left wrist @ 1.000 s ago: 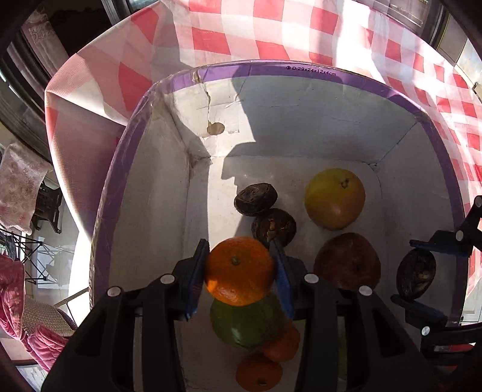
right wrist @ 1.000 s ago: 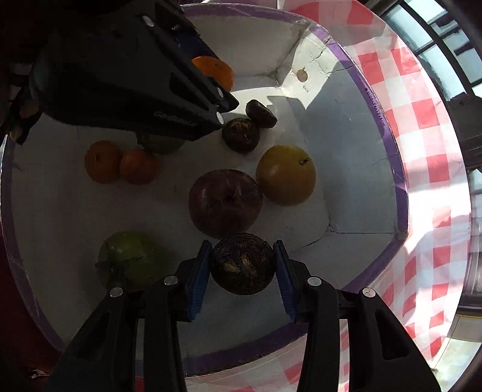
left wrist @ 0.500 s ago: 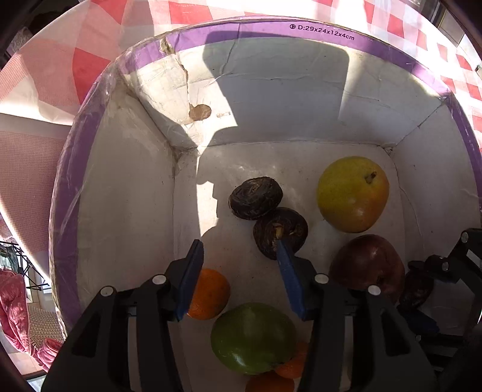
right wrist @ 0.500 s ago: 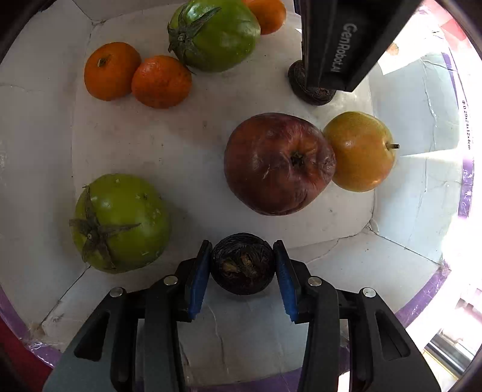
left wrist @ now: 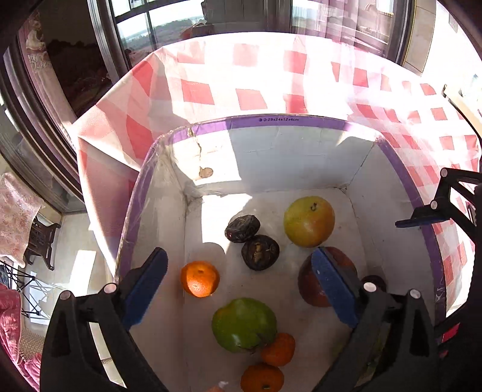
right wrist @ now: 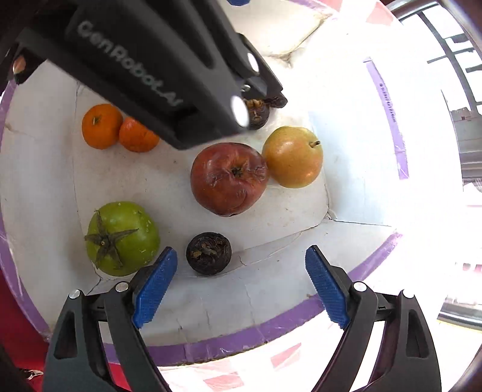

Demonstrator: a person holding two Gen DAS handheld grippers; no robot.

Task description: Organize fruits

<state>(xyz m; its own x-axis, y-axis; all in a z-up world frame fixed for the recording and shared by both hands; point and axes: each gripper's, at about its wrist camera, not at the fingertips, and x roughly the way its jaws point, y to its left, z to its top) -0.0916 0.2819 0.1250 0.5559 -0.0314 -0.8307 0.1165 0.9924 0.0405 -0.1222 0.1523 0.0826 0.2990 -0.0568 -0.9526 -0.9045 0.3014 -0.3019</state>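
Observation:
A white box with a purple rim (left wrist: 280,119) (right wrist: 271,328) holds the fruit. In the left wrist view an orange (left wrist: 199,278) lies on the box floor, free of my open, empty left gripper (left wrist: 241,283) above it. Two dark fruits (left wrist: 259,251), a yellow pear (left wrist: 308,221), a red apple (left wrist: 313,289), a green tomato (left wrist: 244,324) and two more oranges (left wrist: 277,349) lie around it. In the right wrist view a dark round fruit (right wrist: 208,253) rests on the floor beyond my open, empty right gripper (right wrist: 241,286).
The box stands on a red-and-white checked tablecloth (left wrist: 271,84). The left gripper's black body (right wrist: 156,69) hangs over the box's far side. A second green tomato (right wrist: 122,238) lies left of the dark fruit. Windows (left wrist: 168,24) lie beyond the table.
Both grippers have opened wide and risen. The left one let go of the orange, the right one let go of the dark fruit; both fruits now lie on the box floor.

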